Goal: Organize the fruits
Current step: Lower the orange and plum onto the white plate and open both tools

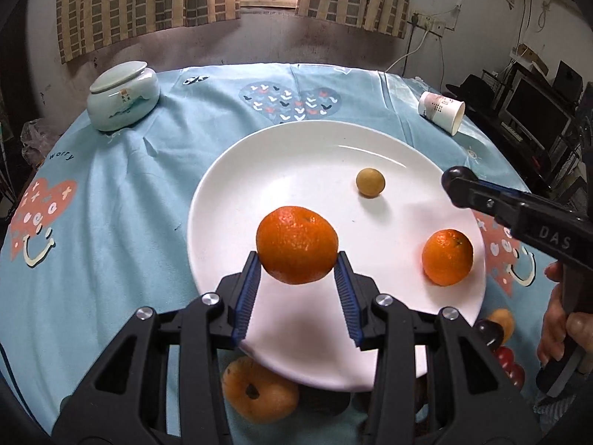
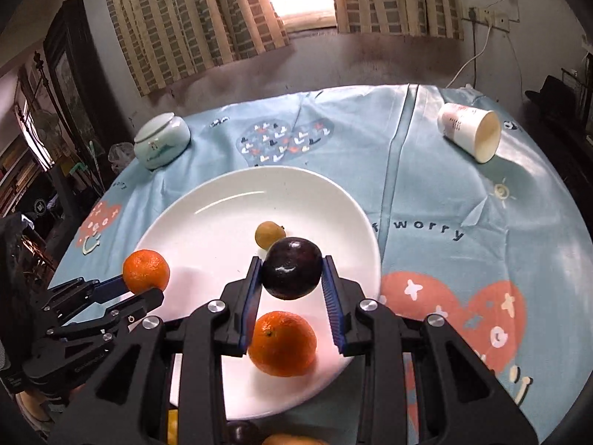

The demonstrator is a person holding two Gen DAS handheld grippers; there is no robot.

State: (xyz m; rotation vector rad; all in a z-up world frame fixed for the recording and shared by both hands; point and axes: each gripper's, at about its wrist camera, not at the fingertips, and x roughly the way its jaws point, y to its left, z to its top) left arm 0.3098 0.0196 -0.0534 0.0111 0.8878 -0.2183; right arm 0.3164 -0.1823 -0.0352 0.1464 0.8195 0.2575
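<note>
Orange (image 1: 296, 249) in left tool (image 1: 297, 265)

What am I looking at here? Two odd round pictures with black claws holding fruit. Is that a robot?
No robot: a person holds a two-finger gripper in each hand, and each carries a wide-angle camera looking along its fingers. That gives the round pictures.

In the left camera's picture, the left gripper clamps an orange above a white plate. The person's hand shows at the right edge.

In the right camera's picture, the right gripper clamps a dark plum.

On the plate lie another orange and a small yellowish-brown fruit. The blue tablecloth also carries a lidded ceramic jar and a tipped-over paper cup. More fruit waits near the plate's near edge.
</note>
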